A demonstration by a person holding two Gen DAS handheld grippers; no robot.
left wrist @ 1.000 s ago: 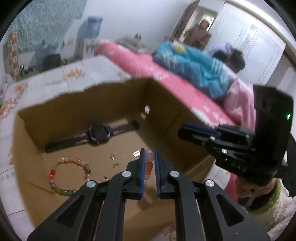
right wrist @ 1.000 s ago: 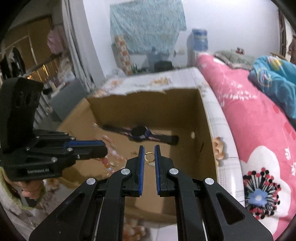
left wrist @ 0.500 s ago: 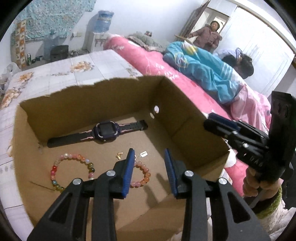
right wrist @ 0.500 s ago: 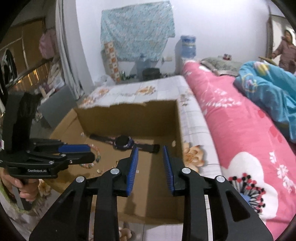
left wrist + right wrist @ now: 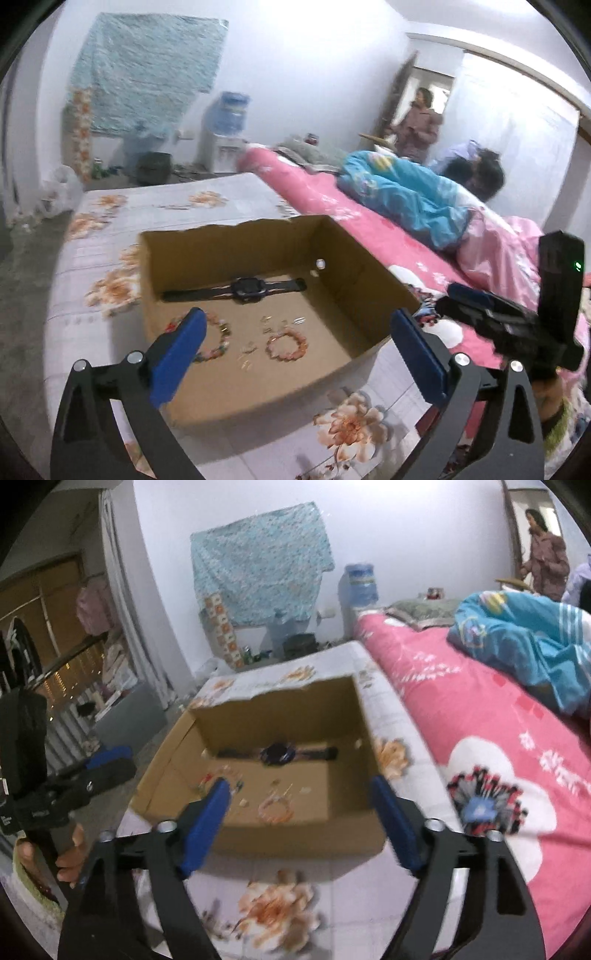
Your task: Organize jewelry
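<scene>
While both pairs of jaws are opening wide with nothing between them, the left gripper (image 5: 295,332) and the right gripper (image 5: 301,805) are hovering at the near edge of an open cardboard box (image 5: 364,280), each pointing down into it. The box is sitting on a white flowered sheet (image 5: 173,206) beside a pink bedcover (image 5: 480,716).

On the box floor, nearest the grippers, an orange bead bracelet (image 5: 287,345) is lying flat, with a multicoloured bead bracelet (image 5: 218,341) to its left, partly hidden behind the left gripper's blue pad. Small gold pieces (image 5: 269,322) are lying scattered between and just beyond the two bracelets; they are too small and blurred to identify. Further in, a dark wristwatch (image 5: 247,288) is lying stretched out along the far wall.

Beyond the box, a blue quilt (image 5: 406,199) is lying bunched on the pink bedcover. A water dispenser (image 5: 225,133) is standing against the far wall, and a person (image 5: 419,125) is standing in the doorway.
</scene>
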